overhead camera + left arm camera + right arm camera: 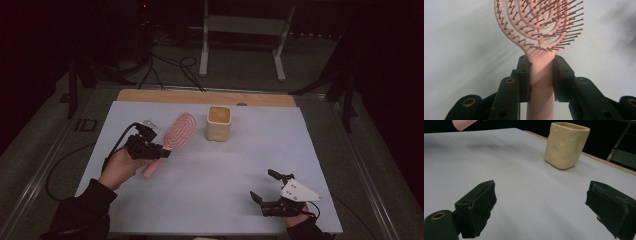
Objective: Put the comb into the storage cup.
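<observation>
1. High view: pink hairbrush (pixel 176 134) lies at the left-centre of the pale blue mat (pixel 225 170), head pointing up and to the right toward the far edge, handle end pointing down-left toward the person.
2. Left gripper view: the brush's neck (pixel 541 72) sits squarely between the two black jaws, both pads pressed against its sides just below the bristled head (bristles face the camera, brown-tipped).
3. Left gripper (pixel 159 151) is therefore clamped on the hairbrush at the handle; the person's left hand (pixel 120 167) holds it from below-left, dark sleeve trailing to the bottom corner.
4. Whether the brush is touching the mat or raised off it, I cannot tell from these angles.
5. Cream-coloured cup (pixel 219 122) stands upright just right of the brush head, near it but apart; dimpled walls, squarish mouth (clear in the right gripper view (pixel 566 145)).
6. Right gripper (pixel 265 189) sits low at the near right of the mat, well apart from brush and cup, grey plate on top.
7. Right gripper view: its jaws stand wide apart with nothing between them but bare mat (pixel 529 195); the cup is ahead of them, and a pink handle tip (pixel 464 123) pokes in at the top left.
8. Wooden table edge (pixel 200 96) shows beyond the mat's far side.
</observation>
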